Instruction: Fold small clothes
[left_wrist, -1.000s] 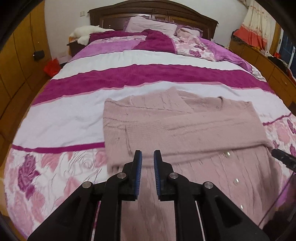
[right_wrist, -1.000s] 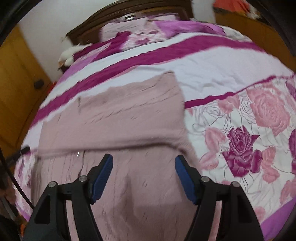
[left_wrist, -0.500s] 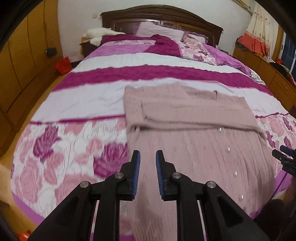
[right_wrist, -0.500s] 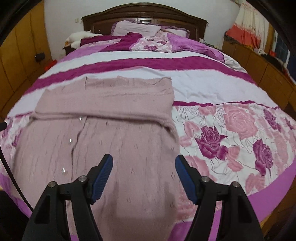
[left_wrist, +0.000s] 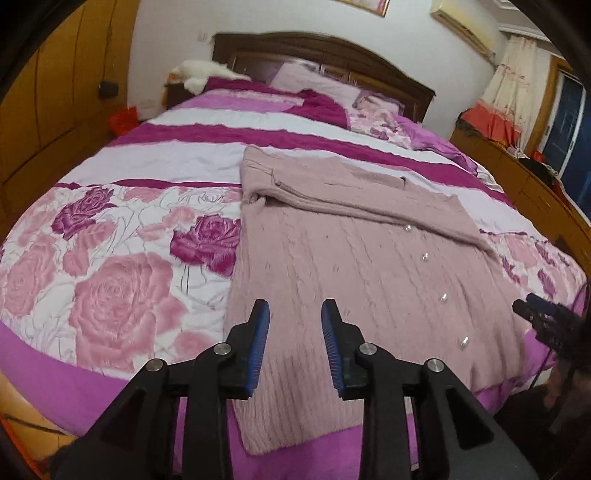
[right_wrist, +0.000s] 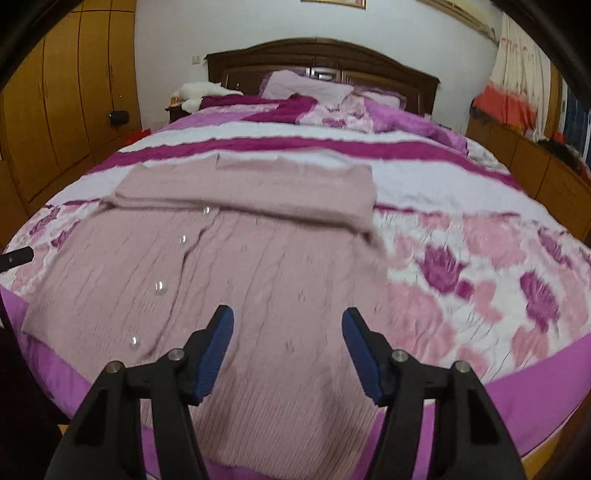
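A dusty pink knitted cardigan (left_wrist: 369, 266) with clear buttons lies flat on the bed, its sleeves folded across the upper part and its hem hanging over the near edge. It also shows in the right wrist view (right_wrist: 266, 266). My left gripper (left_wrist: 294, 314) hovers above the hem's left part, jaws open a little and empty. My right gripper (right_wrist: 287, 317) hovers above the hem's right part, jaws wide open and empty. The right gripper's tip (left_wrist: 535, 314) shows at the right edge of the left wrist view.
The bed (left_wrist: 110, 280) has a pink and purple rose-patterned quilt, pillows (right_wrist: 306, 86) and a dark wooden headboard (right_wrist: 321, 55). Wooden wardrobes (right_wrist: 55, 110) line the left wall. A low wooden cabinet (right_wrist: 535, 166) with clothes runs along the right.
Both grippers have pulled back toward the foot of the bed and risen. The left jaws have opened slightly. The cardigan lies as before.
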